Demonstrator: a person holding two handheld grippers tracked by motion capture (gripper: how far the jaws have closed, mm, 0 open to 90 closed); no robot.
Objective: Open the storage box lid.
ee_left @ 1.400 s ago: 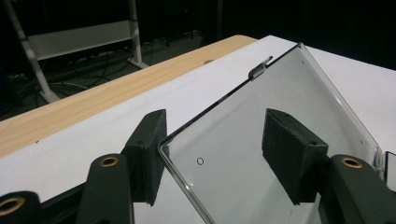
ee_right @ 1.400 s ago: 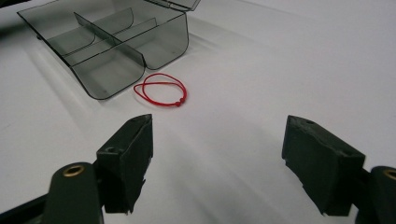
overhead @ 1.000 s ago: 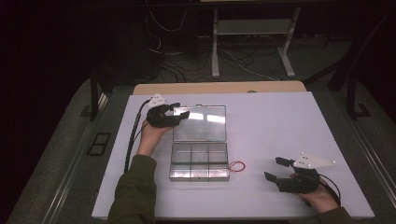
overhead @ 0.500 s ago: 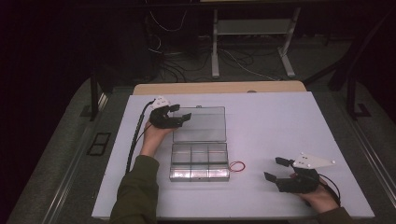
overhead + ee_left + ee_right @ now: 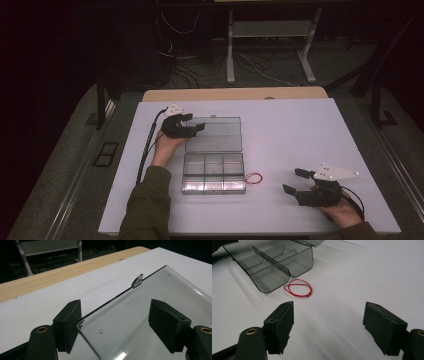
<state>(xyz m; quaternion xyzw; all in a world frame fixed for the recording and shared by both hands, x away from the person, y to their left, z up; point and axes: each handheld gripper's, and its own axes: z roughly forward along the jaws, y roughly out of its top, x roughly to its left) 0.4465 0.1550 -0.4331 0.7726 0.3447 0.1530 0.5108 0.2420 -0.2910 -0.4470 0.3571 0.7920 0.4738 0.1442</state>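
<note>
Your left gripper: jaws spread wide, have just been opening; the corner of the clear lid lies between them, pads not pressing on it. The left gripper view picks out a small latch tab on the lid's edge. In the high view your left gripper sits at the lid's left edge, lid laid flat behind the compartment box.

Your right gripper: jaws wide apart, nothing between them. Ahead, a red string loop lies on the white table, just beside the box's corner.
</note>
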